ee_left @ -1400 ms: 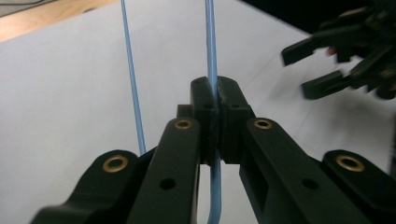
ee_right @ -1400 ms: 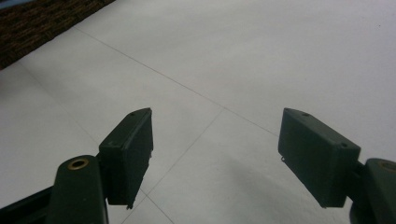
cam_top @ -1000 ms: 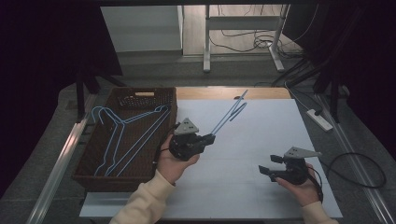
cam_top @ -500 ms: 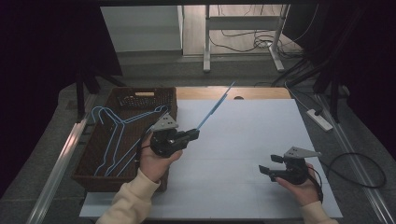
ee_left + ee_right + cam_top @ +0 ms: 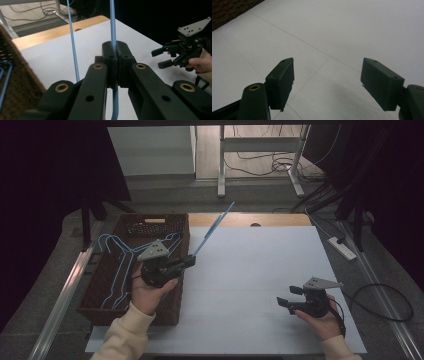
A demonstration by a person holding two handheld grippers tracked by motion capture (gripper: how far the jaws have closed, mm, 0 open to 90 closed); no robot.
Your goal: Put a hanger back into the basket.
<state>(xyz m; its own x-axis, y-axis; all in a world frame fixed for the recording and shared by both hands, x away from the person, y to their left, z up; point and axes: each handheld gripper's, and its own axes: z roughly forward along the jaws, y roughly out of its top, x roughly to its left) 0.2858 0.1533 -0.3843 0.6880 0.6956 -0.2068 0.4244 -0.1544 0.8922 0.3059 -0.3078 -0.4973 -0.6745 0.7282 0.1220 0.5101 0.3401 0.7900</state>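
Carrying: blue hanger (image 5: pixel 212 229) was clamped in left tongs (image 5: pixel 189 262) mid-frame, basket (image 5: pixel 155 221) at left; lowering needed; right tongs (image 5: pixel 283 302) apart.

We are looking down on a table (image 5: pixel 260 270) that is wearing a white sheet, with a strip of bare wood (image 5: pixel 272 219) showing along its far edge. Grey floor (image 5: pixel 165 195) is stretching beyond it, where a white frame leg (image 5: pixel 220 162) is standing and loose cables (image 5: pixel 260 165) are trailing. A power strip (image 5: pixel 342 247) is lying to the right. Darkness is swallowing both sides of the room, while pale light is falling on the far floor.
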